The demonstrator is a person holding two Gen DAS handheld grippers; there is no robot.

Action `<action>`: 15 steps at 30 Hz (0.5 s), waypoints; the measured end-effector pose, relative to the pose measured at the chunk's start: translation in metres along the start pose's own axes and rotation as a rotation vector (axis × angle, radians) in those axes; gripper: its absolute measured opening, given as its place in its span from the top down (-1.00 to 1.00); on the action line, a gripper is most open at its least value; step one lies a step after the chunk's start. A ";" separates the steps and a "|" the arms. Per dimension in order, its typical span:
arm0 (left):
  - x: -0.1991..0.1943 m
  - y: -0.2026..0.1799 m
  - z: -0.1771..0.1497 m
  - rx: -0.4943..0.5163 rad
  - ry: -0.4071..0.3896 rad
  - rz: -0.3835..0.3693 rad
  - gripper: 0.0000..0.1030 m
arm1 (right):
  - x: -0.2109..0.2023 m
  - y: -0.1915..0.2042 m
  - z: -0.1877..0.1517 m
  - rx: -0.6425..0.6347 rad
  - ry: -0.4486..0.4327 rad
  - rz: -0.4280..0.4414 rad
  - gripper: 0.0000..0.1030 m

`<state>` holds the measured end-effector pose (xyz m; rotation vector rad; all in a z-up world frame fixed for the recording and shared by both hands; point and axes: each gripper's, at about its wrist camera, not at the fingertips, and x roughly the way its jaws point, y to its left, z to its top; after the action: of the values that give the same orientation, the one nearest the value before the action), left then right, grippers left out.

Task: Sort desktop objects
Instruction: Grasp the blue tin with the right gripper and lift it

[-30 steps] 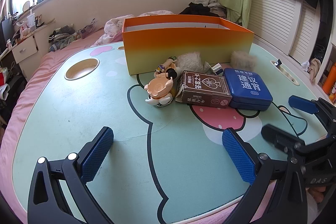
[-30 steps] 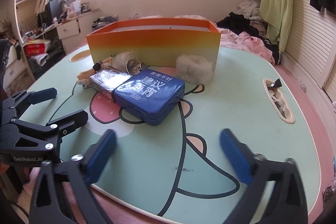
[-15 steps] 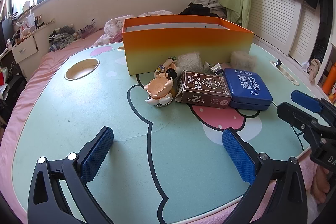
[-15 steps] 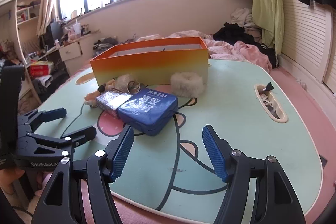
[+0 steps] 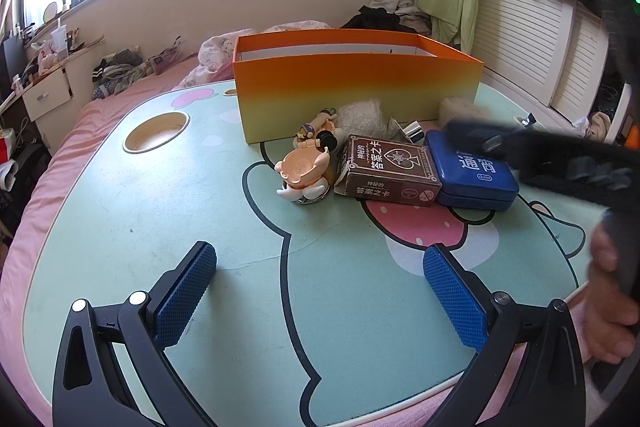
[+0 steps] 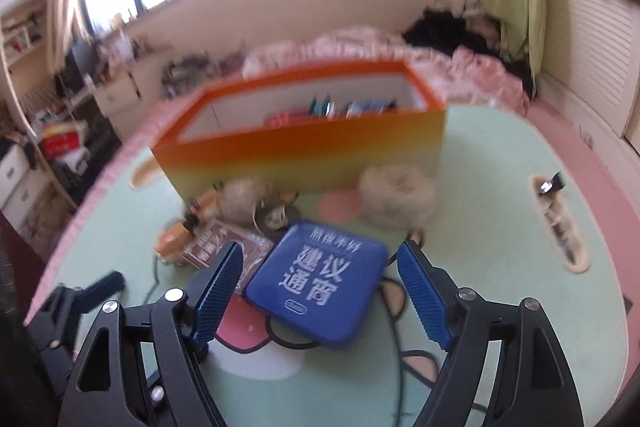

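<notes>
A blue tin (image 6: 320, 279) with white characters lies on the mint cartoon table (image 5: 120, 227), touching a brown card box (image 5: 388, 167). A peach figurine (image 5: 304, 171) stands left of the card box. Behind them is the orange storage box (image 5: 356, 87). My right gripper (image 6: 320, 293) hovers over the tin's near end. Its jaws are opening, the tin shows between them, and the pads do not touch it. In the left wrist view its dark frame (image 5: 560, 163) blurs across the tin (image 5: 472, 175). My left gripper (image 5: 320, 295) stands open over bare table near the front edge.
A fluffy white ring (image 6: 396, 195) and a pale puff (image 5: 360, 115) sit against the orange box (image 6: 300, 143), which holds several items. A round cup hole (image 5: 156, 131) and a long slot (image 6: 556, 219) cut into the table. A person's hand (image 5: 608, 307) is at the right.
The right gripper has swung forward and up from the table's front edge to above the blue tin; its jaws narrowed, then widened again. The left gripper has stayed put.
</notes>
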<state>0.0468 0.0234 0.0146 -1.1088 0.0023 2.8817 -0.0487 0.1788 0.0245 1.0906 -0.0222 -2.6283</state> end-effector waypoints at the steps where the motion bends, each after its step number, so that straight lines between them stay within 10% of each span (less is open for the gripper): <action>1: -0.001 0.000 0.000 0.000 0.000 0.000 -0.99 | 0.009 0.005 -0.003 -0.018 0.040 -0.024 -0.56; 15: 0.005 0.001 0.003 0.003 0.000 -0.002 -0.99 | -0.005 -0.001 -0.028 -0.081 -0.020 -0.153 -0.28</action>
<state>0.0411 0.0230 0.0137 -1.1077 0.0046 2.8786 -0.0257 0.1842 0.0078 1.0780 0.1684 -2.7485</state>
